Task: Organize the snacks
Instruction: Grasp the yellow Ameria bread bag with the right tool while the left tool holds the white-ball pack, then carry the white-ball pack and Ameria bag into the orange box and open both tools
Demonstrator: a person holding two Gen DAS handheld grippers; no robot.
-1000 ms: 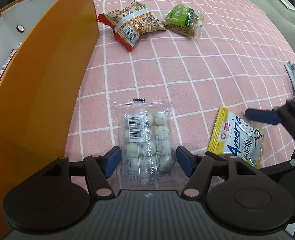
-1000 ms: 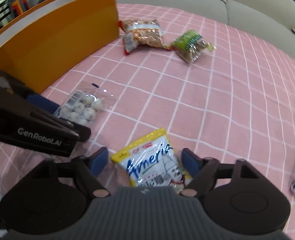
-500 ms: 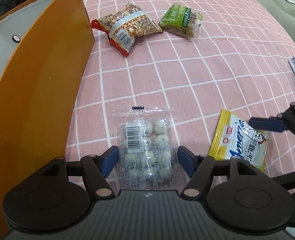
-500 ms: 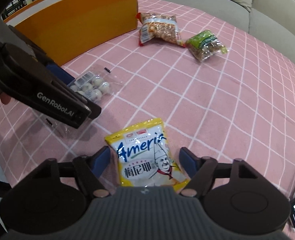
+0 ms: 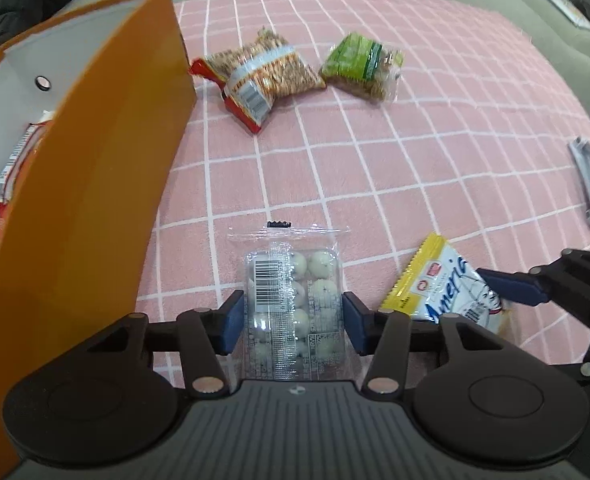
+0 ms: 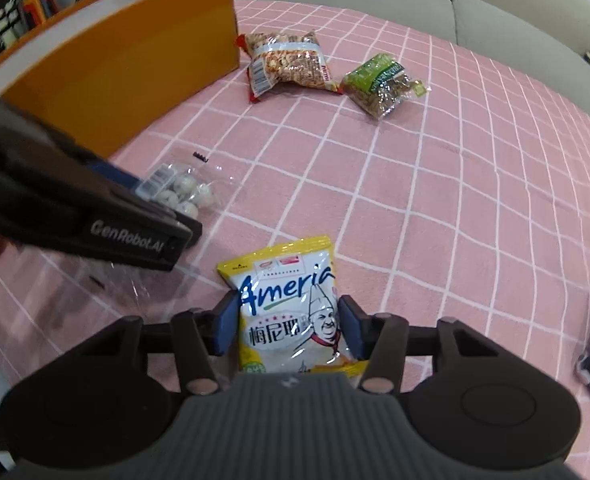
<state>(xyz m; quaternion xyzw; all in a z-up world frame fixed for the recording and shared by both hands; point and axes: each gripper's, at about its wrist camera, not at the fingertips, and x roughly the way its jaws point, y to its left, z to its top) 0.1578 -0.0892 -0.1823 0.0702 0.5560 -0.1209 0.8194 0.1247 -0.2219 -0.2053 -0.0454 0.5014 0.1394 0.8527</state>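
**Now both grippers close on a packet each**

Between the blue pads of the left gripper [image 5: 293,320] lies the clear pack of white balls [image 5: 293,300], flat on the pink checked cloth [image 5: 375,184]; both pads press its sides, so the jaws stand narrowed onto it. Just left of this gripper rises the orange box [image 5: 95,200], with red-edged packets showing inside it.

The right gripper [image 6: 291,328] has its pads against both edges of the yellow and white snack bag [image 6: 289,308], which lies flat between them, its top pointing away from the tool. Off to its left the left gripper's arm crosses the view above the clear pack.

Well ahead of both tools, near the far corner of the box, lie the peanut bag [image 5: 261,76] and, just right of it, the green packet [image 5: 361,64], touching or nearly so.
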